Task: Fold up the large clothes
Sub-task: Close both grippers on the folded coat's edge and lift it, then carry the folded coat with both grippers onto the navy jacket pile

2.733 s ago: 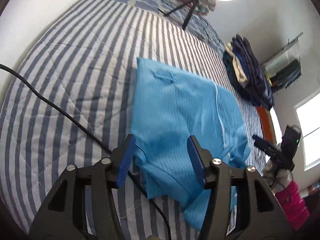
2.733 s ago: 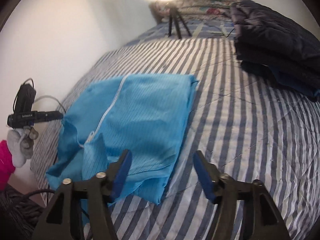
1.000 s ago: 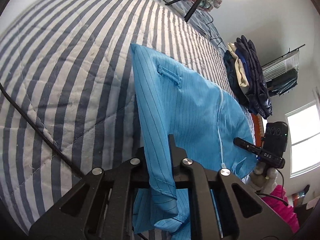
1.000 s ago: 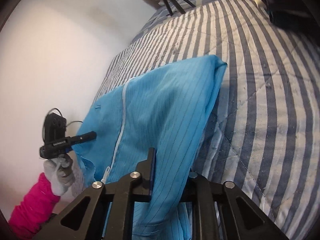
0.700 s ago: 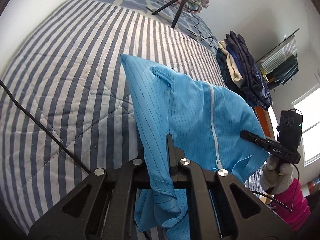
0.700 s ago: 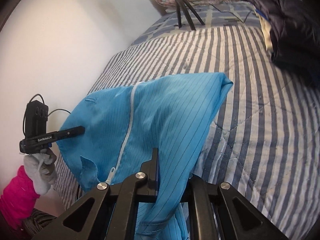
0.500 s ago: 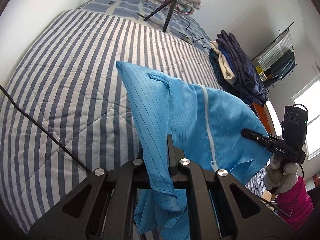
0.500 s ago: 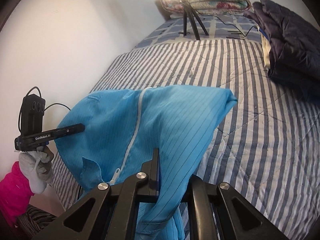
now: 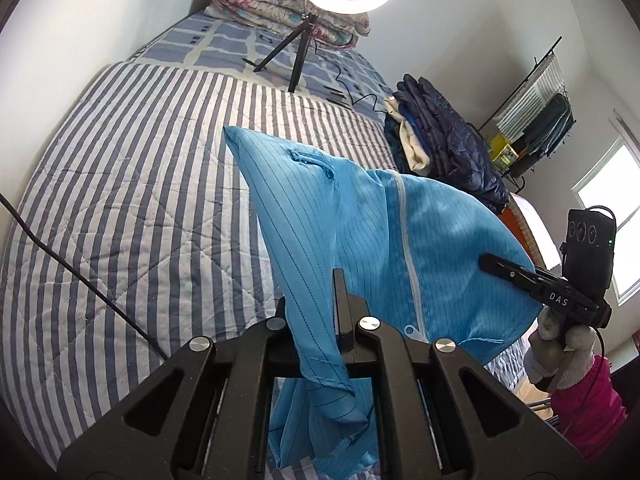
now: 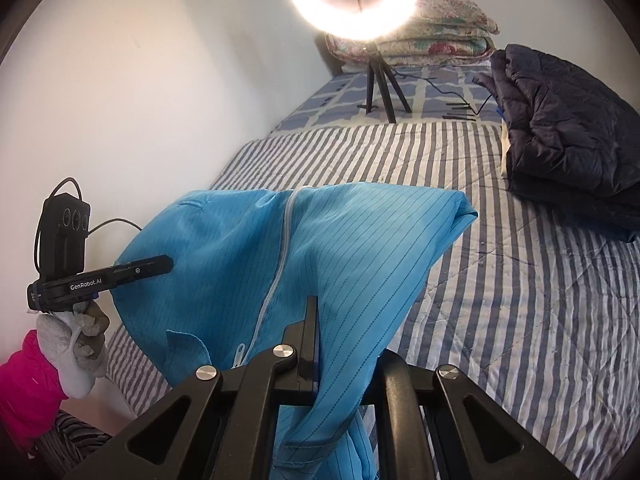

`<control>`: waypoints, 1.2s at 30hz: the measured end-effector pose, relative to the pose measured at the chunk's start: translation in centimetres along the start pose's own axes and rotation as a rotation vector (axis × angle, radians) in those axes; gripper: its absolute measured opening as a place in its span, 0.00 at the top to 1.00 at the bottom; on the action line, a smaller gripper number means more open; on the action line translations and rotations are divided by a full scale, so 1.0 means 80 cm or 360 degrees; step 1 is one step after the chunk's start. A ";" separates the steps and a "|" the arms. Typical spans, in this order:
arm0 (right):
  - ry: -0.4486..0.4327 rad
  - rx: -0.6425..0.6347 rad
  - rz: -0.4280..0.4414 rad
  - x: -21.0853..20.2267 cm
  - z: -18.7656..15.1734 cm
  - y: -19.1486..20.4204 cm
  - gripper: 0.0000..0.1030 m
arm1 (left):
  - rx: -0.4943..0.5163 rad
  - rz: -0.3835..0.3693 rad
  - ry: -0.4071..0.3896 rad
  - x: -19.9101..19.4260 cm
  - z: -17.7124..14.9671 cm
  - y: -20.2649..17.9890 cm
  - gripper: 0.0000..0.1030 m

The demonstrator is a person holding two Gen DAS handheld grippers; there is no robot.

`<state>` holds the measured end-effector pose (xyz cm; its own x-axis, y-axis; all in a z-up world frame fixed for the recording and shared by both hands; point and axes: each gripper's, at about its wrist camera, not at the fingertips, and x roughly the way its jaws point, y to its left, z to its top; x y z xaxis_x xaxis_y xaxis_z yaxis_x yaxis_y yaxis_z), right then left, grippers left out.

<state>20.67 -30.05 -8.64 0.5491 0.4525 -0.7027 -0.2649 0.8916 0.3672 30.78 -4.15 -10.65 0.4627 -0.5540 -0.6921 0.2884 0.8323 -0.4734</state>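
A bright blue pinstriped garment [image 9: 360, 232] with a white zipper hangs lifted over the striped bed. My left gripper [image 9: 332, 300] is shut on its near left edge, and cloth drapes down over the jaws. In the right wrist view the same blue garment [image 10: 320, 248] rises toward my right gripper [image 10: 316, 320], which is shut on the near right edge. The far fold of the garment still rests on the quilt. Each view shows the other gripper from the side: the right gripper [image 9: 520, 276] and the left gripper [image 10: 132, 270], held by gloved hands.
The striped quilt [image 9: 120, 200] covers the bed. A ring light on a tripod [image 9: 300, 52] stands at the far end before folded floral bedding [image 10: 432, 36]. A pile of dark jackets [image 10: 568, 132] lies at the right. A black cable [image 9: 80, 276] crosses the left side.
Both grippers have risen with the garment's near edge, so more of the cloth hangs off the bed. The views have tilted up toward the ring light.
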 end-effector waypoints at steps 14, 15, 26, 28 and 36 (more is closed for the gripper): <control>-0.0089 -0.0041 -0.0079 -0.049 -0.010 -0.003 0.97 | 0.0168 -0.0021 -0.0062 -0.010 -0.005 -0.075 0.96; -0.0098 -0.0046 -0.0090 -0.053 -0.010 -0.004 0.97 | 0.0189 -0.0018 -0.0067 -0.010 -0.006 -0.083 0.96; -0.0197 -0.0089 -0.0184 -0.114 -0.008 -0.018 0.97 | 0.0348 -0.0075 -0.0138 -0.007 -0.002 -0.163 0.96; -0.0215 -0.0104 -0.0214 -0.129 -0.005 -0.023 0.97 | 0.0386 -0.0089 -0.0153 -0.005 0.000 -0.184 0.96; -0.0266 -0.0136 -0.0327 -0.184 0.004 -0.052 0.97 | 0.0522 -0.0162 -0.0175 0.014 0.013 -0.258 0.96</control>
<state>13.99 -40.44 0.37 0.7194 0.2597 -0.6442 -0.1967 0.9657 0.1697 26.26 -21.91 -1.10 0.4999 -0.6440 -0.5791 0.5833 0.7446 -0.3245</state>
